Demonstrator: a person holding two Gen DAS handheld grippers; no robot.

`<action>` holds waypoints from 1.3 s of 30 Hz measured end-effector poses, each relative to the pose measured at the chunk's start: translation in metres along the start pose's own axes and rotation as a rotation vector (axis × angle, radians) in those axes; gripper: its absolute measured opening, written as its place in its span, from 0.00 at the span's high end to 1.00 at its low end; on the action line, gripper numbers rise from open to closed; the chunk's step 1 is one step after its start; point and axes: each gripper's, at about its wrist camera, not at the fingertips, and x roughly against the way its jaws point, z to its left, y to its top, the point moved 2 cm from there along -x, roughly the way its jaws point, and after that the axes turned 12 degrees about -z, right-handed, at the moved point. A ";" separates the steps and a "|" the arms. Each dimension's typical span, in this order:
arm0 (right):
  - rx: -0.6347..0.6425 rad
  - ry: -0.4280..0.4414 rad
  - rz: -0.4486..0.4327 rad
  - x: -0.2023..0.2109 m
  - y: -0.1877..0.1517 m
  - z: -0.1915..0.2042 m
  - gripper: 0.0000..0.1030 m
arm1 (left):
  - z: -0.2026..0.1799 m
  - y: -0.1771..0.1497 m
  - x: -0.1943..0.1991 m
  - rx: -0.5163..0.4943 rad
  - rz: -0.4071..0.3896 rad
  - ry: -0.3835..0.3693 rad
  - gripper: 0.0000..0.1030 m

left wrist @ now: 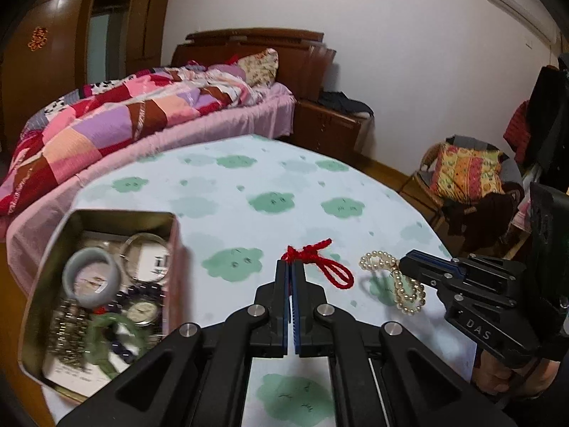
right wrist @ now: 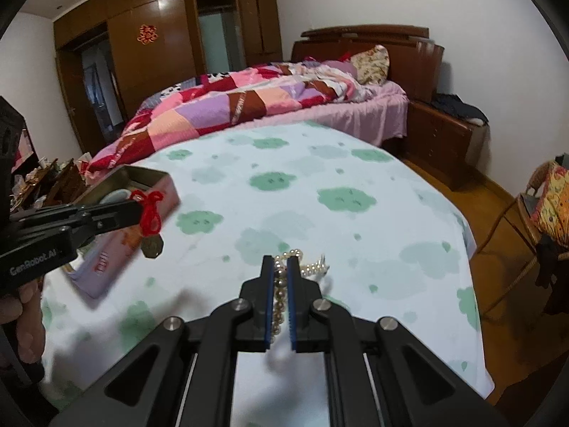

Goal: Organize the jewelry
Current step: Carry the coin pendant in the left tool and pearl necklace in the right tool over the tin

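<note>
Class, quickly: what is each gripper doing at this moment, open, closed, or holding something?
Left gripper: closed on the red cord, with a pendant hanging from it.
Right gripper: closed on the pearl strand.

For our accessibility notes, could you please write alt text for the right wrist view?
The right gripper is shut on a pearl bracelet above a cloud-print tablecloth. At left, the left gripper holds a red cord with a pendant beside an open tin.
</note>
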 end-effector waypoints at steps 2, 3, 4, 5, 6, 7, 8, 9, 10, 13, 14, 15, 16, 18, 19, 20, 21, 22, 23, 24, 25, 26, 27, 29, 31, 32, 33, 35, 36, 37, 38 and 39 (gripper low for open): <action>0.012 0.016 -0.014 0.003 0.007 0.008 0.92 | 0.006 0.004 0.007 0.003 -0.016 0.013 1.00; 0.021 0.024 -0.022 0.004 0.011 0.013 0.92 | 0.008 0.005 0.009 0.006 -0.022 0.017 1.00; 0.030 0.033 -0.031 0.005 0.014 0.017 0.92 | 0.011 0.006 0.012 0.010 -0.027 0.021 1.00; 0.038 0.041 -0.038 0.006 0.018 0.022 0.92 | 0.015 0.007 0.015 0.014 -0.034 0.027 1.00; 0.047 0.050 -0.047 0.007 0.022 0.027 0.92 | 0.018 0.008 0.018 0.018 -0.039 0.030 1.00; 0.054 0.056 -0.052 0.007 0.024 0.030 0.92 | 0.021 0.009 0.021 0.023 -0.045 0.034 1.00; 0.065 0.065 -0.059 0.007 0.028 0.035 0.92 | 0.025 0.010 0.024 0.028 -0.051 0.042 1.00; 0.071 0.071 -0.064 0.007 0.029 0.039 0.92 | 0.028 0.011 0.026 0.031 -0.055 0.049 1.00; 0.079 0.080 -0.068 0.006 0.032 0.044 0.92 | 0.031 0.012 0.028 0.035 -0.060 0.055 1.00; 0.102 0.105 -0.079 0.004 0.037 0.058 0.92 | 0.042 0.014 0.036 0.048 -0.075 0.078 1.00; 0.107 0.112 -0.081 0.003 0.039 0.062 0.92 | 0.046 0.015 0.039 0.052 -0.083 0.087 1.00; 0.115 0.120 -0.083 0.001 0.041 0.067 0.92 | 0.049 0.016 0.041 0.055 -0.087 0.093 1.00; 0.121 0.125 -0.085 0.001 0.042 0.070 0.92 | 0.053 0.016 0.043 0.058 -0.090 0.099 1.00; 0.136 0.141 -0.088 -0.003 0.045 0.080 0.92 | 0.061 0.017 0.047 0.066 -0.094 0.116 1.00; 0.140 0.146 -0.089 -0.003 0.046 0.082 0.92 | 0.065 0.018 0.048 0.071 -0.098 0.125 1.00; 0.146 0.154 -0.091 -0.004 0.048 0.086 0.92 | 0.068 0.019 0.049 0.075 -0.099 0.131 1.00; 0.152 0.159 -0.092 -0.004 0.049 0.090 0.92 | 0.072 0.019 0.051 0.079 -0.100 0.141 1.00; 0.158 0.166 -0.093 -0.006 0.050 0.094 0.92 | 0.076 0.019 0.053 0.082 -0.100 0.149 1.00; 0.164 0.175 -0.093 -0.007 0.052 0.098 0.92 | 0.079 0.019 0.055 0.086 -0.102 0.158 1.00; 0.168 0.184 -0.093 -0.008 0.053 0.102 0.92 | 0.084 0.020 0.057 0.091 -0.103 0.167 1.00; 0.173 0.193 -0.093 -0.009 0.054 0.106 0.92 | 0.088 0.020 0.058 0.094 -0.104 0.176 1.00; 0.177 0.199 -0.093 -0.010 0.055 0.109 0.92 | 0.091 0.020 0.060 0.097 -0.106 0.186 1.00; 0.181 0.206 -0.092 -0.011 0.056 0.112 0.92 | 0.094 0.020 0.061 0.100 -0.107 0.192 1.00; 0.189 0.225 -0.089 -0.013 0.057 0.121 0.92 | 0.100 0.021 0.062 0.104 -0.109 0.206 1.00; 0.199 0.239 -0.087 -0.014 0.058 0.128 0.92 | 0.105 0.021 0.064 0.107 -0.110 0.215 1.00; 0.205 0.248 -0.085 -0.016 0.058 0.133 0.92 | 0.107 0.021 0.064 0.108 -0.110 0.219 1.00; 0.210 0.254 -0.085 -0.016 0.058 0.136 0.92 | 0.108 0.021 0.065 0.108 -0.111 0.223 1.00; 0.221 0.269 -0.083 -0.019 0.059 0.144 0.92 | 0.112 0.020 0.065 0.109 -0.109 0.231 1.00; 0.227 0.276 -0.083 -0.020 0.059 0.148 0.92 | 0.114 0.020 0.065 0.110 -0.108 0.235 1.00; 0.232 0.281 -0.082 -0.021 0.059 0.152 0.92 | 0.116 0.020 0.064 0.111 -0.106 0.237 1.00; 0.235 0.287 -0.082 -0.022 0.058 0.154 0.92 | 0.117 0.020 0.064 0.112 -0.104 0.240 1.00; 0.238 0.292 -0.081 -0.024 0.058 0.157 0.92 | 0.119 0.019 0.063 0.113 -0.102 0.242 1.00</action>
